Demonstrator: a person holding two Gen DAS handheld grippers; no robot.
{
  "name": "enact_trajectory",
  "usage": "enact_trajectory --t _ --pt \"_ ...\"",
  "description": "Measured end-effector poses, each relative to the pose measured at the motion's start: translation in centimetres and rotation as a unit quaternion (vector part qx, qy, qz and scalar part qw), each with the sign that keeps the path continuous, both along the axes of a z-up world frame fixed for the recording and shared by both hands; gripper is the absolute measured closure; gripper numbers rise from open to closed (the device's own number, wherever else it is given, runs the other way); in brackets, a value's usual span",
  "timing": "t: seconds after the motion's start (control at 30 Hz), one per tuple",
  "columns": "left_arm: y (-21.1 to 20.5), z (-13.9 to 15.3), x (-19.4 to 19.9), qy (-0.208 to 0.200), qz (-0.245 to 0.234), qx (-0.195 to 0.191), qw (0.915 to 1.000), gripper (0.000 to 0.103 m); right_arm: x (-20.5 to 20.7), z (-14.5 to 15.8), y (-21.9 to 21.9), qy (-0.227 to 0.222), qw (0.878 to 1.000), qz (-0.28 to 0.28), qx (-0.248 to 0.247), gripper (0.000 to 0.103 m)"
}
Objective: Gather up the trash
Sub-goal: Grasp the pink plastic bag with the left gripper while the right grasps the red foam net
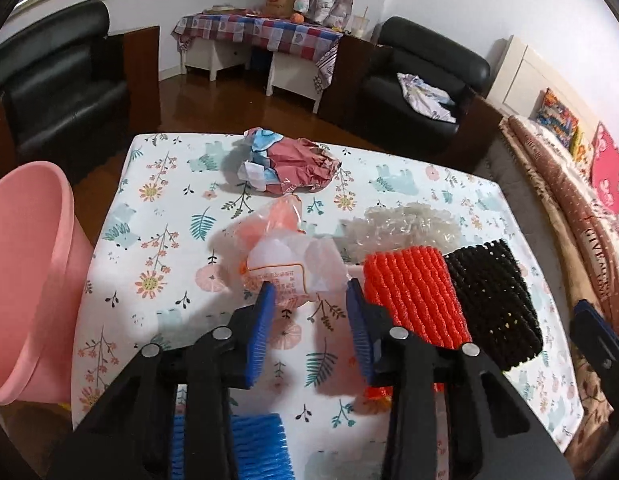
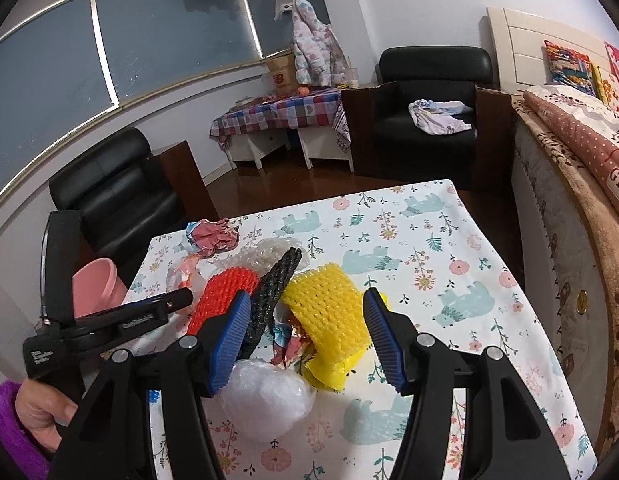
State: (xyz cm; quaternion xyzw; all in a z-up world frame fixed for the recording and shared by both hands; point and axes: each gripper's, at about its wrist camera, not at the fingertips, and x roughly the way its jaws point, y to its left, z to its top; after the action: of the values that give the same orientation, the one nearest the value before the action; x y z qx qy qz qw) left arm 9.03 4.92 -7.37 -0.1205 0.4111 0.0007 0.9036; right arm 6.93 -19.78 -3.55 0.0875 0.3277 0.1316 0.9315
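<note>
Table (image 1: 181,184) with floral cloth has bare room at far and right sides; pink bin (image 1: 33,272) stands just off its left edge. Trash clusters mid-table: black net (image 1: 493,300), orange net (image 1: 413,296), yellow net (image 2: 329,320), crumpled wrapper (image 1: 293,164), clear bag (image 1: 277,268). Left gripper (image 1: 311,300) is part open, empty, its fingers at the bag; right gripper (image 2: 305,312) gapes wide, empty, over the yellow net.

So the trash is a loose pile mid-table: a crumpled pink-and-blue wrapper (image 1: 287,166) at the far edge, a clear orange-printed bag (image 1: 279,256), bubble wrap (image 1: 401,226), orange (image 1: 413,292), black (image 1: 493,300) and yellow foam nets (image 2: 329,312), with a pink bin (image 1: 29,276) standing off the table's left side.
</note>
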Motion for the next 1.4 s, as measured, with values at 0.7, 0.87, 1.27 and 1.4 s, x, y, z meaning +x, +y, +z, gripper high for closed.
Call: enact_trajectory --t 0.7,0.87,1.27,1.4 --pt "3.2 2.4 -0.3 -0.032 -0.022 0.031 0.9988 0.068 3.8 -0.1 6.3 0.049 0.996 0.068 -0.001 0.044" --pt "4.7 0.6 1.5 0.001 -0.016 0.001 0.9999 0.068 5.3 -1.8 7.8 0.081 0.994 0.066 -0.022 0.043" --pt "4.4 0.0 1.4 -0.024 -0.033 0.012 0.9991 0.097 3.9 0.6 8.6 0.044 0.996 0.079 -0.016 0.043" --pt "4.8 0.5 0.6 -0.035 -0.035 0.003 0.9988 0.101 4.3 -0.9 9.8 0.076 0.993 0.081 -0.028 0.043"
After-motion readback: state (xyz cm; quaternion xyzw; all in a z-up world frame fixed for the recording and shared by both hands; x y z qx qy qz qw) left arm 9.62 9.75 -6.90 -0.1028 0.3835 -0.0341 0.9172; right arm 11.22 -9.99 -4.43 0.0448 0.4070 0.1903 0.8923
